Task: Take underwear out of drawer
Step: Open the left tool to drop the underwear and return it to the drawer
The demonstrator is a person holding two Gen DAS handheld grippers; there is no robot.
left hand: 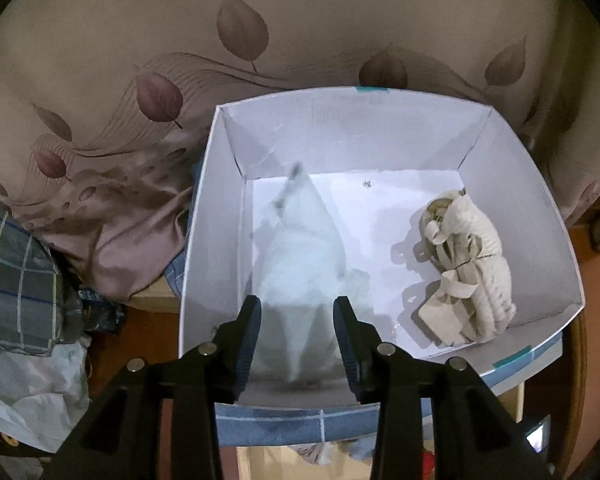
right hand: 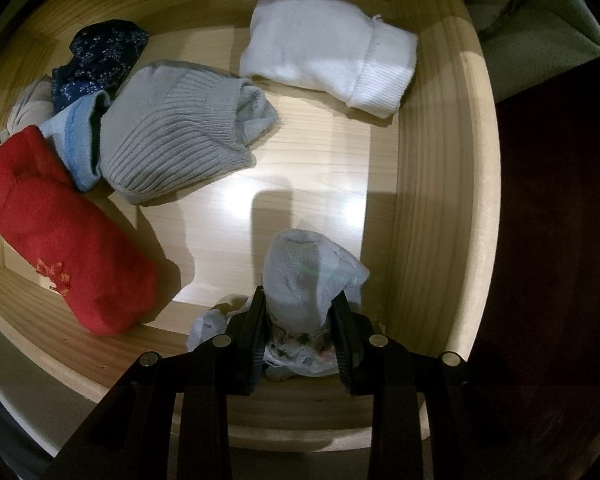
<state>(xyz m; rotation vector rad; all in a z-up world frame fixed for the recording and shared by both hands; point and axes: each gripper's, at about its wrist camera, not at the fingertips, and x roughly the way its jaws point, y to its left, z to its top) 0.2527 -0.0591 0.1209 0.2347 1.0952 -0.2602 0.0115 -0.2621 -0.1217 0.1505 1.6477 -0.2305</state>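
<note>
Sitting open, wooden drawer (right hand: 432, 184) holds four-plus bundles from 9 to 1 o'clock. White box (left hand: 540, 208) has beige piece (left hand: 466, 264) at 3. Right gripper (right hand: 300, 320) clamps pale underwear (right hand: 308, 276); left gripper (left hand: 296, 320) half-open, blurry white garment (left hand: 304, 248) probably released.

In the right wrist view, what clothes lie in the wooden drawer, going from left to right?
Red bundle → grey ribbed bundle → pale mesh piece clamped in the right gripper → white folded sock. The small dark-blue, light-blue and cream pieces overlap at upper left, so I leave them out.
</note>
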